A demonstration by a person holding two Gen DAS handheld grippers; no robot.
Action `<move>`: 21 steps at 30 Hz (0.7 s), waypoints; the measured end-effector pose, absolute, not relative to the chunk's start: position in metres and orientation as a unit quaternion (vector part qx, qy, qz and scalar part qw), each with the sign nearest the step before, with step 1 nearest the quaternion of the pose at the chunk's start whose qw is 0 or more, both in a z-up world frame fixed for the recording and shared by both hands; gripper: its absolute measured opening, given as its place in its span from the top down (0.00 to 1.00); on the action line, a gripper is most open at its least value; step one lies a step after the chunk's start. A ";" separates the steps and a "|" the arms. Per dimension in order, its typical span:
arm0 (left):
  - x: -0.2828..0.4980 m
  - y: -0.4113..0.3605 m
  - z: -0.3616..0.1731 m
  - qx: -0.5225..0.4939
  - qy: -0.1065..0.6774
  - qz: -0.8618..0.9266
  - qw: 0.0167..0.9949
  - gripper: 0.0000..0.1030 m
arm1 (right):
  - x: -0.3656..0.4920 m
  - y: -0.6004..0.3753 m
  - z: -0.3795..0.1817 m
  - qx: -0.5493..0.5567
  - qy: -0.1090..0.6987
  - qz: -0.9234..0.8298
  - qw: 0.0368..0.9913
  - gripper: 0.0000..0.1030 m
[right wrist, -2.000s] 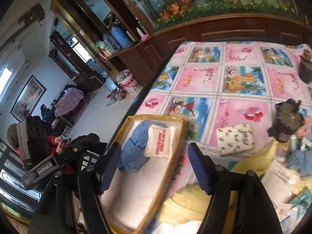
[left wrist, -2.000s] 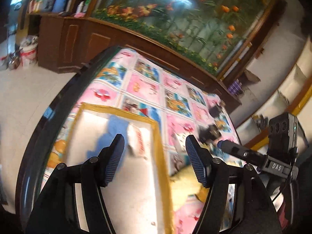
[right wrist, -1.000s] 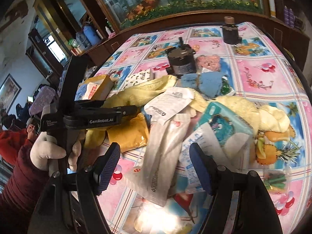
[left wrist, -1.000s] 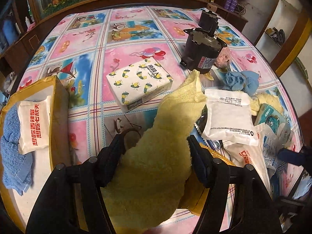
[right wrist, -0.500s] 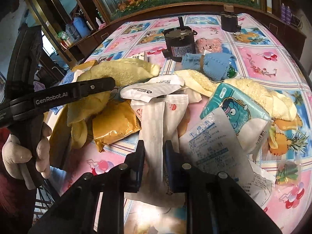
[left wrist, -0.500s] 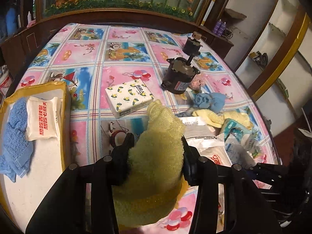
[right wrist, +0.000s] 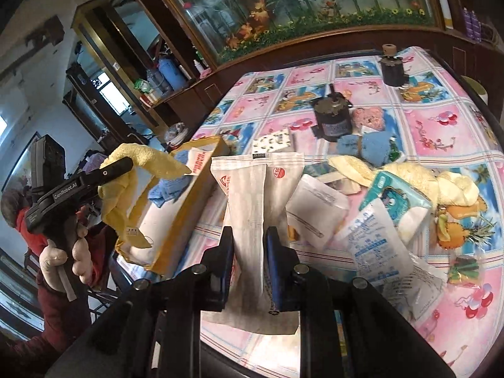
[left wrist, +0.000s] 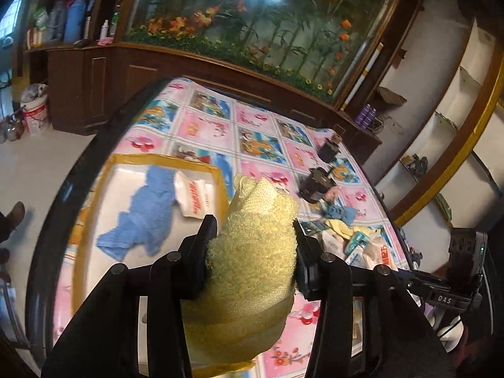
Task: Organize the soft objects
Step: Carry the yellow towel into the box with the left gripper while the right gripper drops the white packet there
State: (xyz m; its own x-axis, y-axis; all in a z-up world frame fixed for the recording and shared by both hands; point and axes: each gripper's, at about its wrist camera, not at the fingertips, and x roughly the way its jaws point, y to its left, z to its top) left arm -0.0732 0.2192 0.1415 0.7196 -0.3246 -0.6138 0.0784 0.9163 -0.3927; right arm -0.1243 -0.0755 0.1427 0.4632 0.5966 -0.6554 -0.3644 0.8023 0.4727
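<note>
My left gripper [left wrist: 255, 230] is shut on a yellow towel [left wrist: 252, 267] and holds it in the air beside the yellow-rimmed tray [left wrist: 220, 176]. The tray holds a blue cloth [left wrist: 145, 211] and a white packet with red print [left wrist: 193, 198]. My right gripper [right wrist: 249, 236] is shut on a long white packet [right wrist: 252, 195], lifted off the table. The right wrist view also shows the left gripper [right wrist: 104, 170] with the yellow towel [right wrist: 148, 157] hanging over the tray [right wrist: 189, 201].
A pile of soft things lies on the patterned tablecloth [right wrist: 441, 132]: a blue cloth roll [right wrist: 368, 148], yellow towels [right wrist: 422, 176], a teal tissue pack [right wrist: 397, 195], white packets [right wrist: 375, 239]. Two black motors [right wrist: 332, 116] and a lemon-print tissue pack [right wrist: 274, 140] stand behind. A fish tank cabinet [left wrist: 252, 31] stands beyond the table.
My left gripper has lifted the yellow towel and swung it left towards the tray. My right gripper has lifted the long white packet off the pile.
</note>
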 end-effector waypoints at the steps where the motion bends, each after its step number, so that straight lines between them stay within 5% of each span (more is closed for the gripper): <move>1: -0.074 0.231 0.142 -0.178 0.357 -0.100 0.911 0.57 | -0.121 -0.066 0.144 0.135 0.436 0.297 0.839 0.82; 21: 0.047 0.311 0.061 -0.172 0.449 0.007 0.877 0.54 | -0.039 0.140 0.105 0.068 0.503 0.318 0.801 0.79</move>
State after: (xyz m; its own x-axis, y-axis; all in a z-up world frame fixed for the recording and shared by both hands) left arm 0.0466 0.3110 0.0608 0.5958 -0.1417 -0.7905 -0.1677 0.9407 -0.2950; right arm -0.0390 0.1396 0.1051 0.2914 0.5782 -0.7621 -0.4413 0.7881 0.4292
